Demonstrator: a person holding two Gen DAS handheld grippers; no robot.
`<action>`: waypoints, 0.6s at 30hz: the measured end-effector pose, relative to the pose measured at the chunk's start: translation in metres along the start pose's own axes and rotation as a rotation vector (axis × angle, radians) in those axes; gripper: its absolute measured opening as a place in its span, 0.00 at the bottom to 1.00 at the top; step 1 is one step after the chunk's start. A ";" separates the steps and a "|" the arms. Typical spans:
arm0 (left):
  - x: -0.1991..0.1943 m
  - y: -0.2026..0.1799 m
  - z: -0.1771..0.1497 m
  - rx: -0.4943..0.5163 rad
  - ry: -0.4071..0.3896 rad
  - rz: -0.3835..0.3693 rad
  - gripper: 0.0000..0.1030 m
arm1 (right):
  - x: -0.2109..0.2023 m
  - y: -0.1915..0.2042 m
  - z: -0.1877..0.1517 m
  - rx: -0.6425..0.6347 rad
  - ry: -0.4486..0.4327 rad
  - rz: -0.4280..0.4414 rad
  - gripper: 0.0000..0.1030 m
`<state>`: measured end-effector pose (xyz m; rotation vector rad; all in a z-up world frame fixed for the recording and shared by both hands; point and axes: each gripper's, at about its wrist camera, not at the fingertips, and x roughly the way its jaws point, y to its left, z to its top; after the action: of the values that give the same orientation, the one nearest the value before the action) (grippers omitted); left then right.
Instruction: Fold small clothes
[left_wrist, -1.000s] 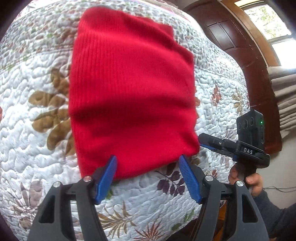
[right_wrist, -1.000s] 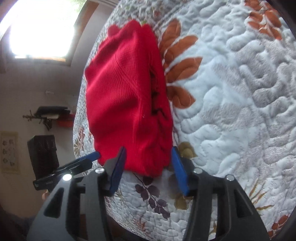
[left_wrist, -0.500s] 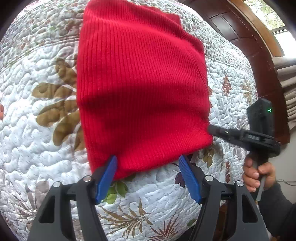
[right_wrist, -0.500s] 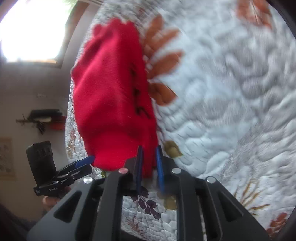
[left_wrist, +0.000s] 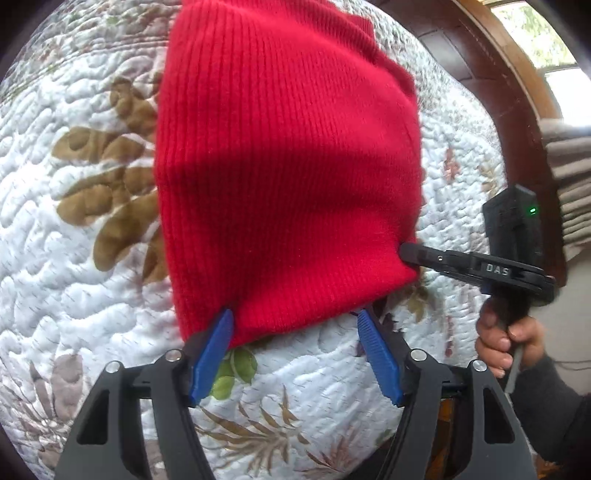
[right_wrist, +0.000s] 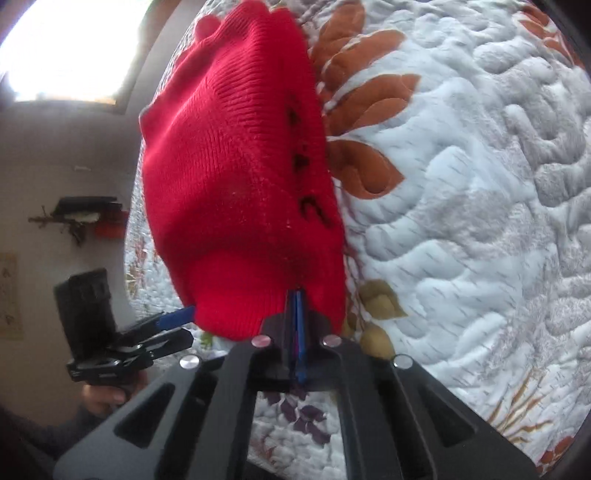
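- The quilted bedspread stretched beneath and ahead of both claws, its leaf-printed surface carrying the garment.
- The red knit garment lay flat on that bedspread directly ahead of the left claw, already doubled into a thick rectangle, with its near hem reaching down to the claw's tips; in the right wrist view it rose ahead and to the left of the right claw.
- The right claw was pinched together on the near corner of the garment, its blue pads pressed nearly flush with red knit caught between them; from the left wrist view it met the garment's right-hand edge.
- The left claw stood apart, its left pad touching the hem and the right pad just clear of the cloth, gripping nothing.
- A hand in a dark sleeve held the right tool's handle, off to the right of the left claw.
- By my judgement the step in hand was seizing the near hem for another fold: one corner was taken, the other not yet.
- The next move would call for the left claw to close on its corner, then both to lift evenly and carry the hem toward the far edge, keeping the layers aligned.
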<state>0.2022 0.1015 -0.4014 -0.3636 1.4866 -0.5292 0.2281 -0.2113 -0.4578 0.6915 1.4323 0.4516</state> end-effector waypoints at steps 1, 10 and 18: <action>-0.006 0.001 0.000 -0.015 -0.004 -0.028 0.68 | -0.007 0.007 0.003 -0.015 -0.010 0.007 0.10; -0.022 0.011 -0.007 -0.015 -0.033 -0.096 0.68 | -0.019 0.039 0.108 -0.133 -0.142 0.206 0.26; -0.022 0.025 -0.020 -0.096 0.026 -0.093 0.68 | -0.026 0.003 0.148 -0.097 -0.140 0.168 0.37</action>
<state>0.1851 0.1366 -0.3976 -0.5045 1.5286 -0.5393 0.3717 -0.2497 -0.4366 0.7532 1.2182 0.5882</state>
